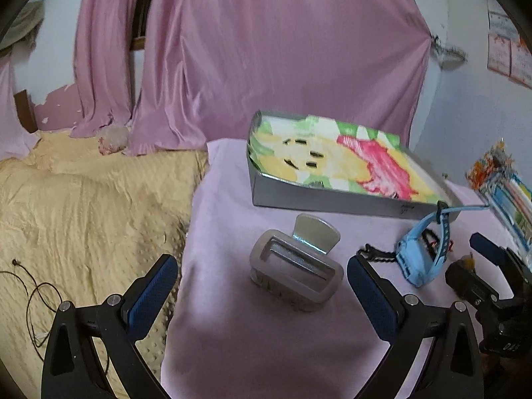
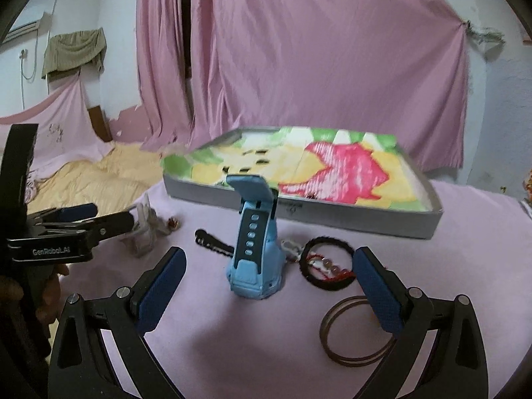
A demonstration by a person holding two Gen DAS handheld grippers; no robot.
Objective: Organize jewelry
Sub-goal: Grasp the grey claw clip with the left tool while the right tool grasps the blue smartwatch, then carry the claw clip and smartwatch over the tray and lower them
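A grey plastic claw hair clip (image 1: pixel 296 262) lay on the pink cloth (image 1: pixel 232 332) between the spread left gripper (image 1: pixel 262 286) fingers, untouched. One light-blue wristwatch (image 2: pixel 257 249) stood ahead of the spread, empty right gripper (image 2: pixel 267 282). Beside it lay one black beaded bracelet (image 2: pixel 327 264) and two thin bangles (image 2: pixel 352 332), before one grey tray (image 2: pixel 332 211).

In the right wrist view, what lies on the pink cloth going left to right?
Clear hair claw → black strip → blue watch → black hair tie with beads. The thin bangles sit nearer, overlapping that last span.
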